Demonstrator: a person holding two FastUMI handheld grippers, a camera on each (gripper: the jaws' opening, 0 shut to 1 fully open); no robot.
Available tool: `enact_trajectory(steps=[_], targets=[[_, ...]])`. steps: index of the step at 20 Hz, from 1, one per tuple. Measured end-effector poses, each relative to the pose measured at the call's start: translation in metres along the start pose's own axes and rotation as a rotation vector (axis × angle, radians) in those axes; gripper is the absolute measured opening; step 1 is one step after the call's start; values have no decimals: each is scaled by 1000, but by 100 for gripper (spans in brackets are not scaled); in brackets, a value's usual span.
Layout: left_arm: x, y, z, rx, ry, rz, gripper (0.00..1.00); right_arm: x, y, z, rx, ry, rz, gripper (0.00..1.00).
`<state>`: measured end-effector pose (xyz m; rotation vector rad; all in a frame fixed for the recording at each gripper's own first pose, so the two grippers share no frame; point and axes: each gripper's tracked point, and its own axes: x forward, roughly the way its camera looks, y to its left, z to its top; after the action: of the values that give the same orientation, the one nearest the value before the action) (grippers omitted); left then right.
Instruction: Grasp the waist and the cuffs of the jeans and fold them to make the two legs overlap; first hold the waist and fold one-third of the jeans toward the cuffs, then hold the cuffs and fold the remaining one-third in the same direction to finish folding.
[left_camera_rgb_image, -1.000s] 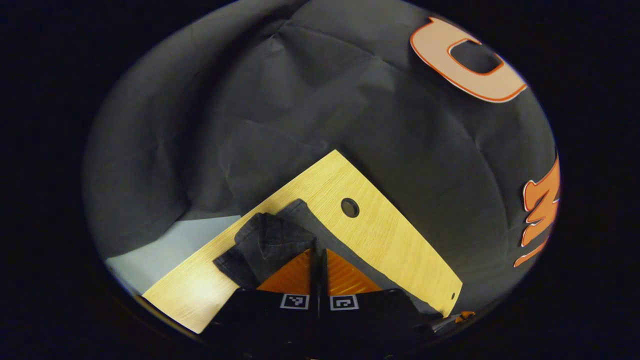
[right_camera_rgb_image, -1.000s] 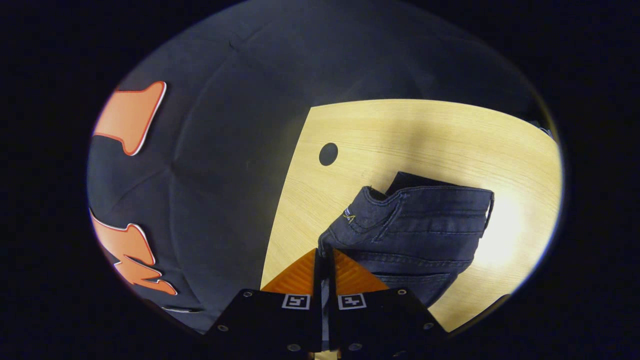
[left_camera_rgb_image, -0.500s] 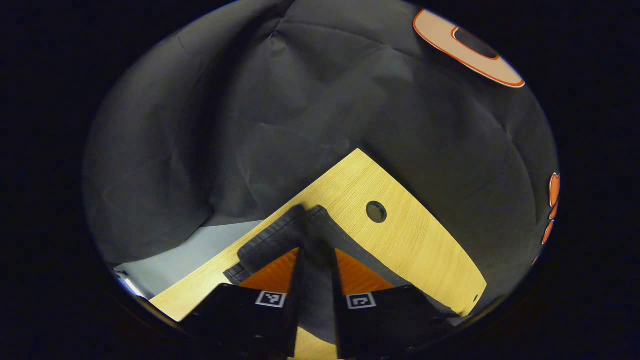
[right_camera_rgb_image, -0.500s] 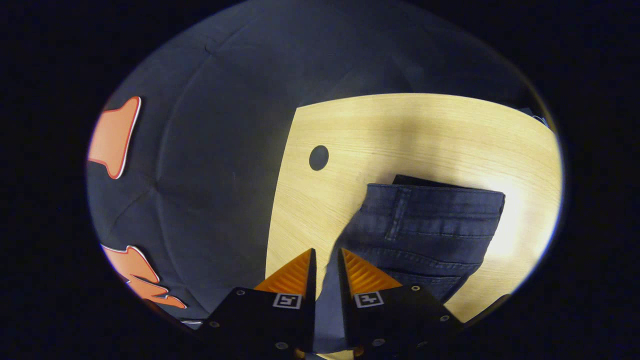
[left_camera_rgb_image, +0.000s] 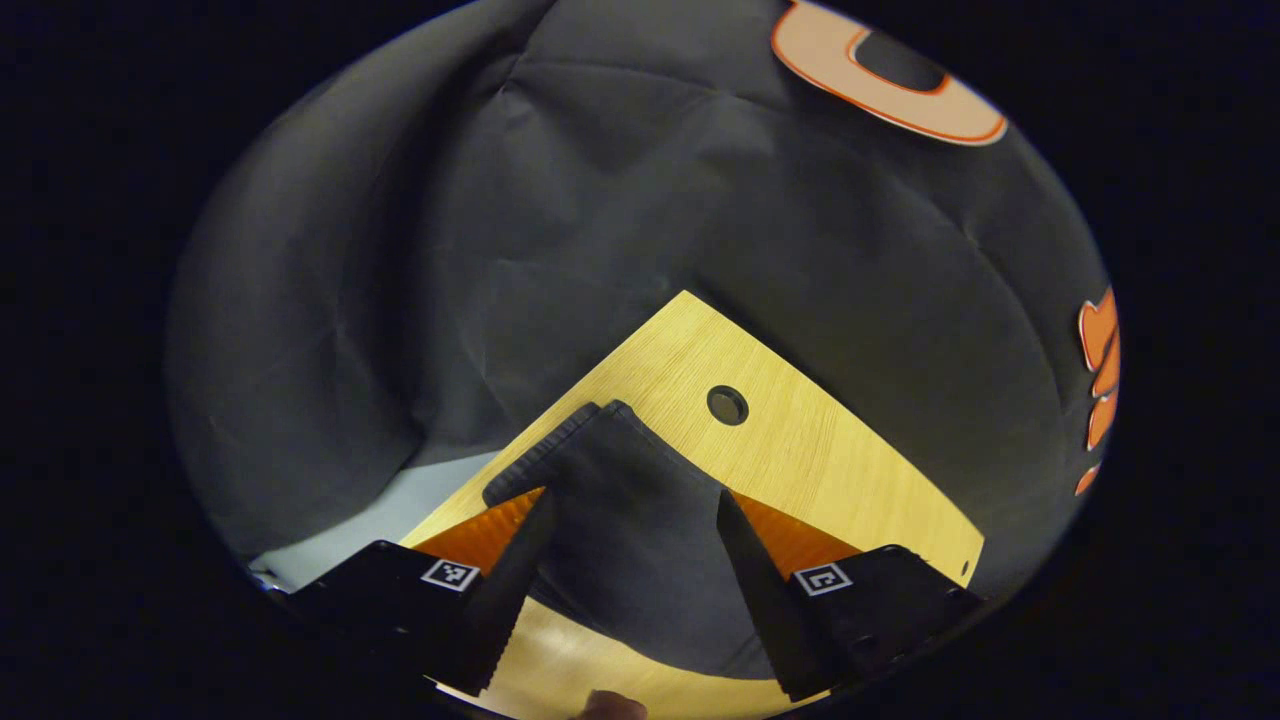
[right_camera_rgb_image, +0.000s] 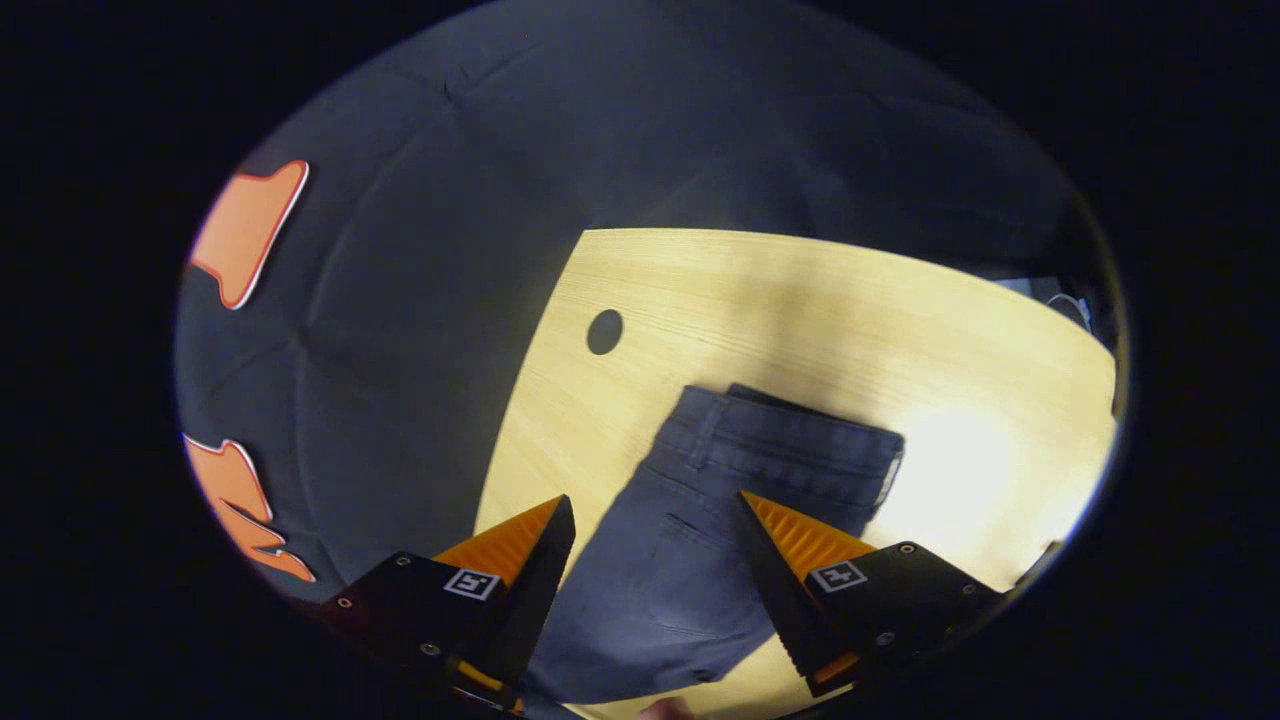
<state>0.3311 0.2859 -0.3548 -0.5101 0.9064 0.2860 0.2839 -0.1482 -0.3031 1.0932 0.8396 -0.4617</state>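
Dark blue jeans lie flat on the light wooden table, legs overlapped. In the left gripper view the cuff end of the jeans (left_camera_rgb_image: 620, 500) reaches toward the table's corner, and my left gripper (left_camera_rgb_image: 632, 498) hangs open just above it, fingers spread wide to either side of the cloth. In the right gripper view the waist end of the jeans (right_camera_rgb_image: 760, 450), with waistband and back pocket, lies flat, and my right gripper (right_camera_rgb_image: 655, 505) is open over it, holding nothing.
The wooden table (left_camera_rgb_image: 800, 470) has a round cable hole (left_camera_rgb_image: 727, 405) near its corner, also seen as the hole (right_camera_rgb_image: 604, 331) in the right gripper view. Black cloth wall surrounds the table. A pale floor patch (left_camera_rgb_image: 380, 510) lies past the table's left edge.
Both grippers were shut on the jeans a second ago; both have opened wide and let go. The cloth has dropped flat onto the table, and the grippers have drawn back slightly.
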Motion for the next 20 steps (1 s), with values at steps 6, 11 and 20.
enact_trajectory(steps=[6,11,20], targets=[[13,-7,-36,131,49,-40,98,-10,-59,-4,-57,14,-171,99],[26,1,-61,175,71,-47,98,7,-84,-14,-4,72,-193,99],[23,-4,-47,145,87,-18,98,38,-93,-22,-10,121,-200,92]])
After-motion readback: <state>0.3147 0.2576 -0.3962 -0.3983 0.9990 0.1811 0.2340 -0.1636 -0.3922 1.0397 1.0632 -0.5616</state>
